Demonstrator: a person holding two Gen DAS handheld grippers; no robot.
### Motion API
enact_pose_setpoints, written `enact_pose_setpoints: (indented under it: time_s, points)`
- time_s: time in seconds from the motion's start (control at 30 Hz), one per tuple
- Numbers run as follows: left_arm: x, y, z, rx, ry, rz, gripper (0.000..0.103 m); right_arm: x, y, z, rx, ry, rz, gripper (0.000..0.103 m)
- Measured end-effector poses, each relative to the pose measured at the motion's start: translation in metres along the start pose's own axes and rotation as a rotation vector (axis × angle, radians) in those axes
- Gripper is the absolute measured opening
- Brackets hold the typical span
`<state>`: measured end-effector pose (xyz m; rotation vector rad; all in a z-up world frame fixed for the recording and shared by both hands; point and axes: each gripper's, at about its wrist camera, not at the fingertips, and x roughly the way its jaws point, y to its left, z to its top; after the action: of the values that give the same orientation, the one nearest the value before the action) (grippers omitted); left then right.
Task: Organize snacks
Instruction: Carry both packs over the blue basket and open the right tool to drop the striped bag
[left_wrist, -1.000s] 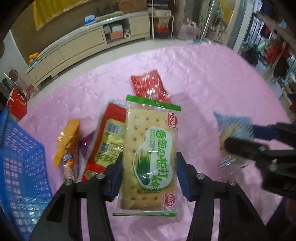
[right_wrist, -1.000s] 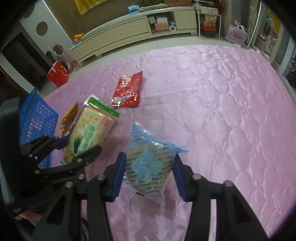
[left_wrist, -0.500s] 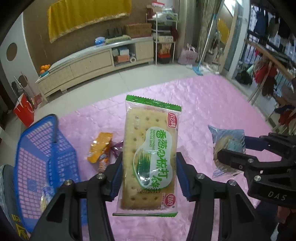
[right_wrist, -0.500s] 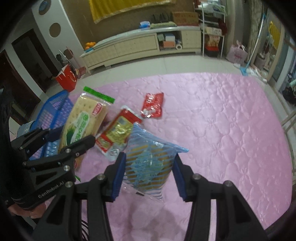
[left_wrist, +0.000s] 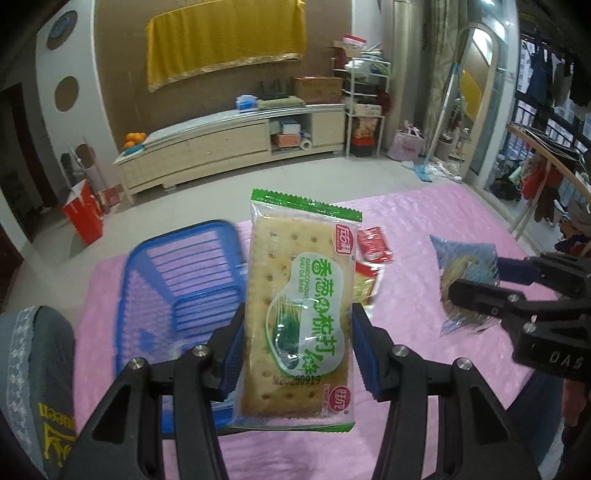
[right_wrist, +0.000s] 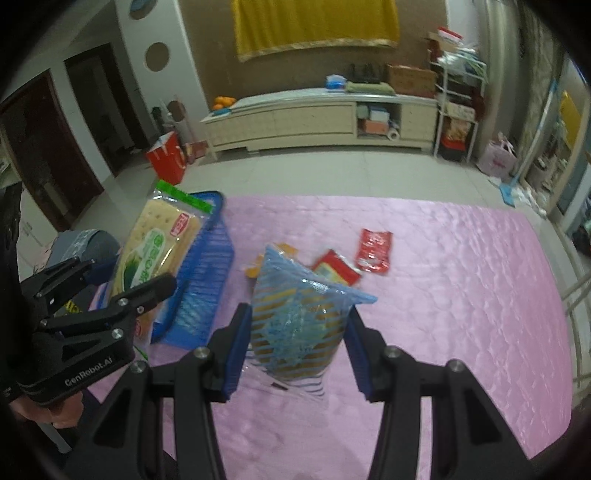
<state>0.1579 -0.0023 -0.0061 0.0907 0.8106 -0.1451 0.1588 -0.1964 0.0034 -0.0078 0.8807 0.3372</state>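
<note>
Both hand-held grippers were raised above the pink quilted cover, angled downward. Its blue pads clamped on a green-edged soda cracker pack, the left gripper held it upright, just right of the blue basket at the cover's left edge. The right gripper was closed on a blue-striped snack bag, well right of the basket. Three packets lay on the cover beyond the bag: a red sachet, a red-and-yellow packet and an orange one. A tiled floor ran to a long cream cabinet under a yellow wall hanging.
</note>
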Motion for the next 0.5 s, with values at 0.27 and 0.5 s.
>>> enact_pose_setpoints:
  time_s: [0.27, 0.5]
  points:
    - [-0.025, 0.064, -0.021, -0.062, 0.002, 0.069, 0.05, 0.011, 0.064, 0.013, -0.085, -0.005, 0.06, 0.054]
    - [-0.033, 0.103, -0.034, -0.121, 0.006, 0.099, 0.05, 0.031, 0.109, 0.018, -0.156, 0.017, 0.098, 0.054]
